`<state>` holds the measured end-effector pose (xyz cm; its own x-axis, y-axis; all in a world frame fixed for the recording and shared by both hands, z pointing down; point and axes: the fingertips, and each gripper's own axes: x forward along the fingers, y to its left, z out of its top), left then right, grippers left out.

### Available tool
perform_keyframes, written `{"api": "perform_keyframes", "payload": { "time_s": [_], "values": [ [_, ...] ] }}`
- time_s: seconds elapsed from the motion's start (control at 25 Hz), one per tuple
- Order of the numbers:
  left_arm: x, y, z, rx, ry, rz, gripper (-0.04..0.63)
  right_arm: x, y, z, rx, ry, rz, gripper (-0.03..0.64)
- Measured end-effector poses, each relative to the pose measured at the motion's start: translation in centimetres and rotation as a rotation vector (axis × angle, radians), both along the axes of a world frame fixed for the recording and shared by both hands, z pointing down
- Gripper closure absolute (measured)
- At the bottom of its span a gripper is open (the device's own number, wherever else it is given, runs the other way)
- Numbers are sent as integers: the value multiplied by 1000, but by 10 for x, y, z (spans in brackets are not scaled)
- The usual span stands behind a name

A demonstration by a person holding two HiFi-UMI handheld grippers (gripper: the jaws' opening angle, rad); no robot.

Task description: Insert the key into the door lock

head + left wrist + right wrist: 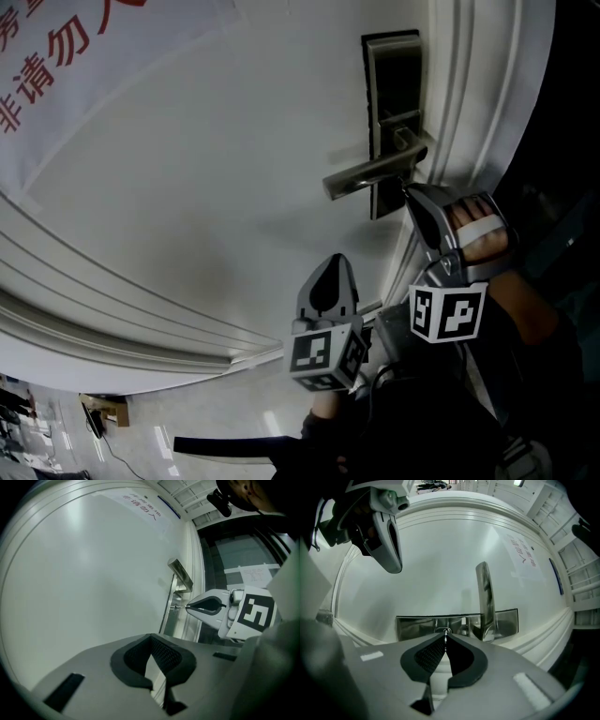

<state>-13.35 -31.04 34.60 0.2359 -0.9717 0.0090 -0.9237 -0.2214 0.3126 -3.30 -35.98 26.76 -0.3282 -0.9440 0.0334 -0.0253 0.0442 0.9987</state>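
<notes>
A steel lock plate (392, 75) with a lever handle (370, 173) sits on the white door (187, 187). My right gripper (411, 191) points at the plate's lower part, just under the handle. In the right gripper view it (445, 637) is shut on a thin key (445, 638), whose tip is at the keyhole (444, 631). The left gripper view shows the key (180, 606) bridging the right gripper (187, 606) and the plate (172, 604). My left gripper (330, 264) hangs lower and to the left, away from the lock, shut (151, 637) on nothing.
A white notice with red characters (56, 56) hangs on the door at the upper left. The moulded door frame (478, 94) runs right of the lock. Far below, a floor with a small box (108, 410) shows. A dark glass panel (248, 559) lies beyond the frame.
</notes>
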Motion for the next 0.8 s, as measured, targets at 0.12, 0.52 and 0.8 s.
{"api": "perform_keyframes", "payload": {
  "time_s": [0.12, 0.52, 0.8],
  "values": [
    [1, 0, 1, 0, -8, 2, 595, 0, 0, 0, 0, 2, 0, 605],
    [0, 0, -3, 5, -19, 1, 595, -1, 0, 0, 2, 12, 2, 606],
    [-1, -1, -5, 2, -20, 6, 595, -2, -1, 0, 4, 15, 5, 605]
  ]
}}
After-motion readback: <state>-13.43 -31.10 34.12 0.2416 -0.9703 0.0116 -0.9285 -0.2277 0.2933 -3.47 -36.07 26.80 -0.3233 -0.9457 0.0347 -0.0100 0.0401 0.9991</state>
